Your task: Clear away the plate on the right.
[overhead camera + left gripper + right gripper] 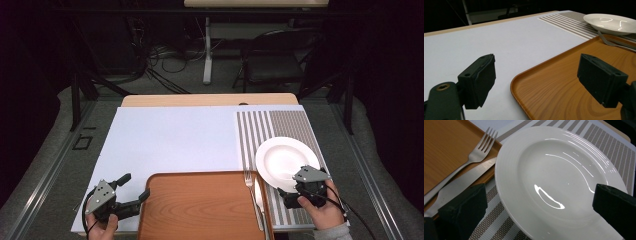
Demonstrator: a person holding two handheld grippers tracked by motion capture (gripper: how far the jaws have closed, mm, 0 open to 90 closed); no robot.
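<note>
Left gripper point(134, 186): black body topped by a grey three-cornered plate with small dark holes; a thin black cable trails from it. Its blocky black jaws carry moulded screw recesses, and a brass-coloured insert sits in the arm of one. Right gripper point(296, 176): the same black body, grey plate and black cable. Grey sleeve cuff point(334, 233) at the right wrist.
</note>
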